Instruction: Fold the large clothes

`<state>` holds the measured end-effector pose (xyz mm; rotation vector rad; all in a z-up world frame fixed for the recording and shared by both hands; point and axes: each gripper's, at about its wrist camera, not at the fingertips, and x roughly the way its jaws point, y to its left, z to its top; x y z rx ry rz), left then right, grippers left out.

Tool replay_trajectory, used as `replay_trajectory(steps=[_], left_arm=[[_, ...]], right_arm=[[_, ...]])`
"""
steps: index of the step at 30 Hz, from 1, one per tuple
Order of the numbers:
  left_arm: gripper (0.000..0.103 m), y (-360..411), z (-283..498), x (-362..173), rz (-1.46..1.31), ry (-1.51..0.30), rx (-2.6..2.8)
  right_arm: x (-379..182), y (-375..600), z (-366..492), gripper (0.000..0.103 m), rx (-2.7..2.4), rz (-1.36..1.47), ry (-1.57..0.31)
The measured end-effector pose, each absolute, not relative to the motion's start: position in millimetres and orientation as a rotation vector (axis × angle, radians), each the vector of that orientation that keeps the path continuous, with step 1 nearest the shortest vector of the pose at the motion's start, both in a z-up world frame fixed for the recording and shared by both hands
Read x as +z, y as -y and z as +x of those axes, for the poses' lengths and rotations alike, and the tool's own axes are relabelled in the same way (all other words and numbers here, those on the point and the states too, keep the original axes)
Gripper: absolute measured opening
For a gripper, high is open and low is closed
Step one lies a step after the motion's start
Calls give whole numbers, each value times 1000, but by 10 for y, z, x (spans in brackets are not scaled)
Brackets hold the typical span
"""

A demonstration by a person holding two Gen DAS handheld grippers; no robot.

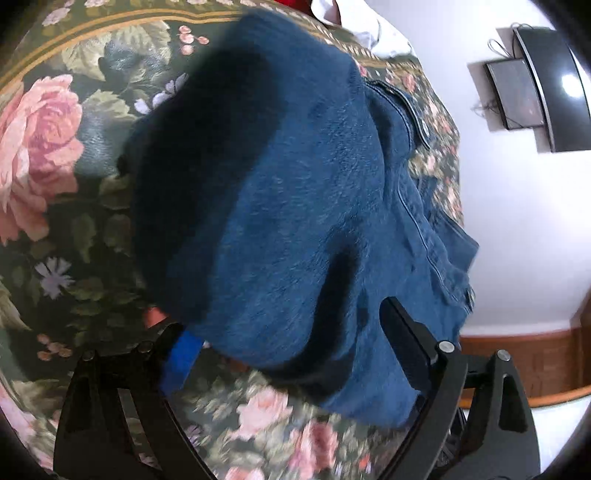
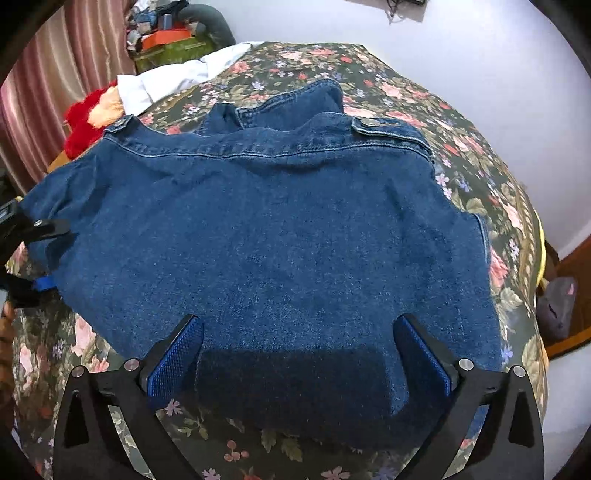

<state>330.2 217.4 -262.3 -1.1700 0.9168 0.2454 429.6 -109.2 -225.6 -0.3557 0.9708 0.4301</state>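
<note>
From the left wrist camera, a blue denim jacket (image 1: 295, 206) lies on a bed covered by a dark floral bedspread (image 1: 48, 155) with large pink roses. The left tongs (image 1: 291, 350) stand wide apart over the near edge of the jacket. The blue pad of 1 finger (image 1: 183, 360) sits at the jacket's lower left edge, and the black finger on the other side (image 1: 406, 347) rests over the denim at the lower right. The cloth bulges between the 2 fingers, but the pads do not press on it. Parts of this view are blurred. A metal button (image 1: 424, 127) shows on a strap at the jacket's far side. Beyond the bed, on the white wall, hang 2 dark screens (image 1: 535, 96). White cloth (image 1: 354, 22) lies at the top edge of the bed.

From the right wrist camera, the same jacket (image 2: 266, 236) spreads flat across the middle of the bedspread (image 2: 480, 155), with its collar at the far side and a buttoned shoulder strap (image 2: 373, 123) at each end. The right tongs (image 2: 299, 354) are fully open, both blue pads (image 2: 177, 360) straddling the near hem without gripping it. At the left edge the left tongs (image 2: 40, 254) straddle the jacket's side edge. A red item (image 2: 85, 122) and white cloth (image 2: 173, 79) lie at the far left of the bed, near a pink curtain (image 2: 55, 74).
</note>
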Motion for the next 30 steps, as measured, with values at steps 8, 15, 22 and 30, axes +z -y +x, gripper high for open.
replay_trajectory(steps=[8,15,22,30], left_arm=[[70,-1761,3553,-2517,-1015,-862,441],[28,-1743,3576,-2169,-755,-795,424],[25,-1772,3417,-1659,-637,-672,355],[24,-1733,3286,-1406,-463,-607,384]], right_arm=[[-2267,1107,4290,103,453,-339,-959],[-2240,1093,4280,103,477,-342,-986],[-1907,1025,4405,103,529,-145,-1021],[-2372,195,4242,103,596,-272,-1102]])
